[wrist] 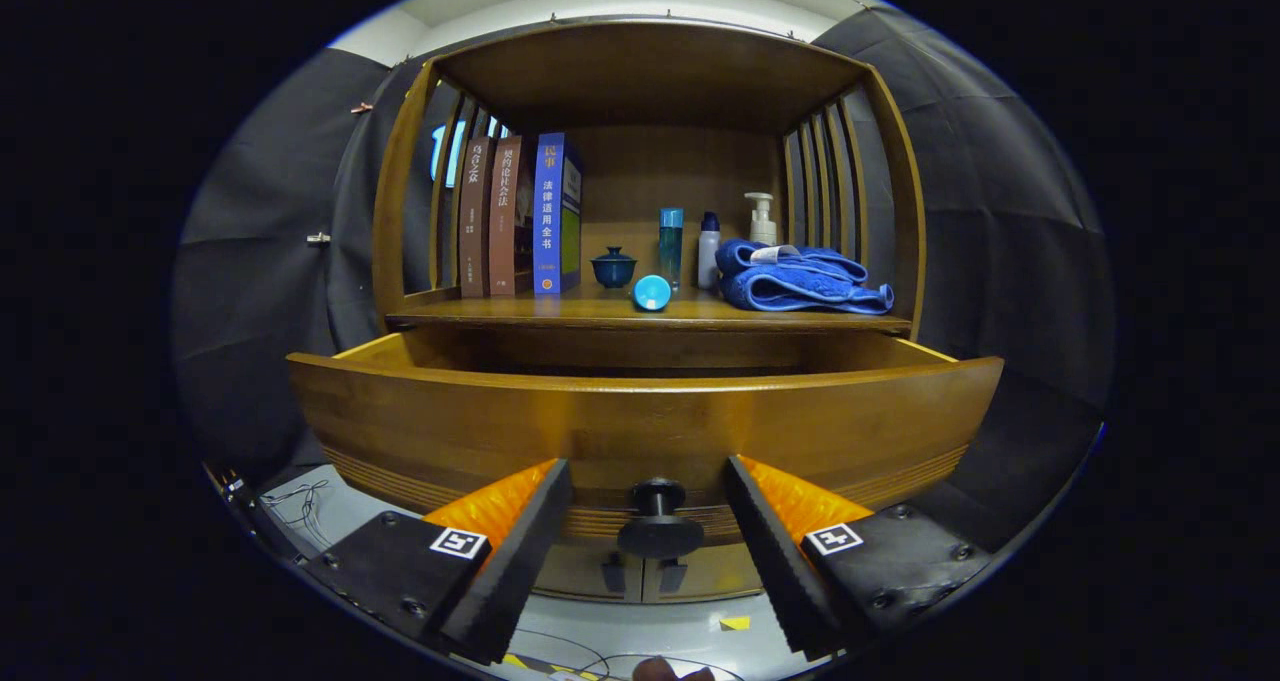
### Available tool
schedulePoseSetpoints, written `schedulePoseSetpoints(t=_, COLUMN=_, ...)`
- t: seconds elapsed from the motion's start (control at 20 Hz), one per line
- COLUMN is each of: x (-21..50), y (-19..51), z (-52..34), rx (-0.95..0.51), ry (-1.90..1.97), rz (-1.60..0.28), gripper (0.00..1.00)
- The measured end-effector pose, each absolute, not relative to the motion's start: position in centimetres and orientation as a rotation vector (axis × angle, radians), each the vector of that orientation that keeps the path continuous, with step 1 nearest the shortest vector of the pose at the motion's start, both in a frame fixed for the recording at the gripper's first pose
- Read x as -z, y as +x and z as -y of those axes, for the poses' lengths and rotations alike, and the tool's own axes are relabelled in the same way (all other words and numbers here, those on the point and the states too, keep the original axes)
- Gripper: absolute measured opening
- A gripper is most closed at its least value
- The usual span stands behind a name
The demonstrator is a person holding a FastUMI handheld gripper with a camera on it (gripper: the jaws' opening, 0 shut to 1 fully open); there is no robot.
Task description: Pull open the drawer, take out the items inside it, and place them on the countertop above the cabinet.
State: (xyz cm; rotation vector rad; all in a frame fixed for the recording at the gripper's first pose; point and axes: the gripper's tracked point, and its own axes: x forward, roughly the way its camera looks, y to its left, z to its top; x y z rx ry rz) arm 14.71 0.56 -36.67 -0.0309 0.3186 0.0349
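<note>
Wooden cabinet [650, 71] fills my view, its drawer [640, 421] pulled out toward me, inside hidden by the front panel. On the countertop [600, 311]: three books [520, 216], folded blue towel [800, 279], bottles [708, 249], small lidded cup [613, 267]. My gripper [648, 521] is spread wide, drawer knob [659, 521] between the fingers, untouched.

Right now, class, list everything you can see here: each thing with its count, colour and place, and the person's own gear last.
drawer: one, brown wood, pulled open below the countertop
drawer knob: one, dark, between the fingers
countertop: one, brown wood
books: three, two brown and one blue, upright
lidded cup: one, dark blue, beside the books
round cap: one, light blue, countertop front
bottles: three, teal, white, cream pump
towel: one, blue, folded
gripper: one, open, fingers either side of the knob
</note>
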Motion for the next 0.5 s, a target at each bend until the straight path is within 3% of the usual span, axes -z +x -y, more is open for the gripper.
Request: schedulePoseSetpoints(t=0.5, x=37.8, y=20.6, z=-1.1, rx=-0.016, ry=-0.067, rz=-0.309, gripper=1.00)
